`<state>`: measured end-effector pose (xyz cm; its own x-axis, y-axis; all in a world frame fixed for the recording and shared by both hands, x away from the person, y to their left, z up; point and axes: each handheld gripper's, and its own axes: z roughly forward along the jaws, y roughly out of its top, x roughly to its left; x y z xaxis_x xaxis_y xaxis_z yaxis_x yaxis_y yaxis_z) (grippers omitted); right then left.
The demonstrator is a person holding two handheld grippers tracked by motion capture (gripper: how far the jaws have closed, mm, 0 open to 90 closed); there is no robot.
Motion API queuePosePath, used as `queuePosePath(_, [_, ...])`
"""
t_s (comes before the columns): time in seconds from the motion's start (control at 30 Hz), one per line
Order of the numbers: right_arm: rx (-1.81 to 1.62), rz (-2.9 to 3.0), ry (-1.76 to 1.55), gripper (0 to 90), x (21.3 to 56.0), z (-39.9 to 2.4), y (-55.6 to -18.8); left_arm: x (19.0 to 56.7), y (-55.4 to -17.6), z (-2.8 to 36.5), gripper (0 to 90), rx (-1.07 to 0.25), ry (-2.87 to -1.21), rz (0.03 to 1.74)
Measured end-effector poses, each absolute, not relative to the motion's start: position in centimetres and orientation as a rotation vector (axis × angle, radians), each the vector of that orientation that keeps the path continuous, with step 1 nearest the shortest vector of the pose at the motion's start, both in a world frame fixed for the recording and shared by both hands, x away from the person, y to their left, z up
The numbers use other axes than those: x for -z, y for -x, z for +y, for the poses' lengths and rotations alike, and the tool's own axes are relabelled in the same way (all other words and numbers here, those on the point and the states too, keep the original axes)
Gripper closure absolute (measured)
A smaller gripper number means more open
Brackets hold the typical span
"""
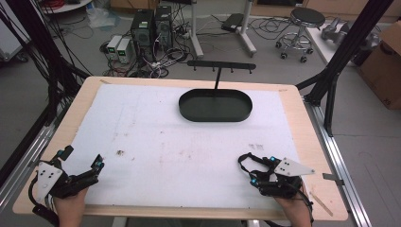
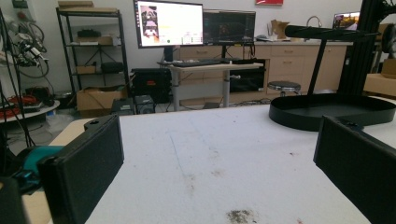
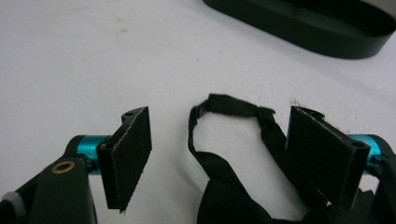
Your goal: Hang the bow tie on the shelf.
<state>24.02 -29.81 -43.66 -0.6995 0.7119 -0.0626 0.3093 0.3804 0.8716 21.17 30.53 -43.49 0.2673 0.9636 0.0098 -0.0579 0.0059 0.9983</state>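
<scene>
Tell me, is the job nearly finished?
No, it looks barely begun. Nothing is done: the black tray with its hanger bar is empty. In hand: the right gripper straddles the black strap without pinching it. The left gripper waits open. Gripping and moving remain.

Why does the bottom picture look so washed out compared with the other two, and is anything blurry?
Right gripper view: the white mat is overexposed, nearly featureless; the strap and tray look soft. Left gripper view: even room light, the near pads slightly blurred, the monitor glaring. High view: flat overhead light, faint shadows, coarse detail.
</scene>
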Motion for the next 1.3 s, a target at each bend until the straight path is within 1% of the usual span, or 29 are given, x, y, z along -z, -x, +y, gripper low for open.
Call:
queuePosePath(0.13, [-1.209, 2.259, -0.898, 26.2, 43.9, -29.5, -24.3, 43.5, -21.2, 30.5, 2.1, -1.036, -1.289, 0.964])
queuePosePath(0.33, [-1.129, 2.316, -0.928, 40.1, 44.3, -29.0, -24.8, 43.5, -21.1, 30.5, 2.1, -1.034, -1.287, 0.965])
queuePosePath(0.5, [-1.078, 2.352, -0.944, 48.0, 44.7, -28.7, -25.0, 43.5, -21.1, 30.5, 2.1, -1.033, -1.290, 0.965])
queuePosePath(0.6, [-1.048, 2.371, -0.948, 56.8, 44.8, -28.6, -25.1, 43.6, -21.1, 30.5, 2.1, -1.034, -1.290, 0.964])
queuePosePath(0.73, [-1.047, 2.395, -0.947, 63.8, 44.8, -28.5, -25.1, 43.6, -21.1, 30.5, 2.1, -1.035, -1.293, 0.964])
queuePosePath(0.77, [-1.050, 2.394, -0.948, 65.2, 44.7, -28.5, -25.1, 43.6, -21.1, 30.5, 2.1, -1.034, -1.293, 0.964])
queuePosePath(0.9, [-1.042, 2.365, -0.955, 64.5, 44.9, -28.3, -25.1, 43.6, -21.1, 30.5, 2.1, -1.033, -1.296, 0.963])
queuePosePath(1.0, [-1.074, 2.385, -0.981, 68.9, 44.9, -28.6, -25.2, 43.6, -21.1, 30.4, 2.1, -1.032, -1.295, 0.964])
queuePosePath(1.07, [-1.095, 2.392, -0.978, 73.9, 45.0, -28.6, -25.2, 43.6, -21.1, 30.4, 2.1, -1.032, -1.297, 0.962])
queuePosePath(1.13, [-1.102, 2.396, -0.981, 76.2, 45.0, -28.6, -25.2, 43.6, -21.1, 30.3, 2.1, -1.032, -1.297, 0.962])
queuePosePath(1.2, [-1.105, 2.403, -0.966, 80.8, 45.0, -28.6, -25.2, 43.6, -21.1, 30.3, 2.1, -1.033, -1.298, 0.962])
queuePosePath(1.3, [-1.093, 2.398, -0.939, 84.6, 45.0, -28.3, -24.9, 43.6, -21.1, 30.3, 2.1, -1.033, -1.301, 0.962])
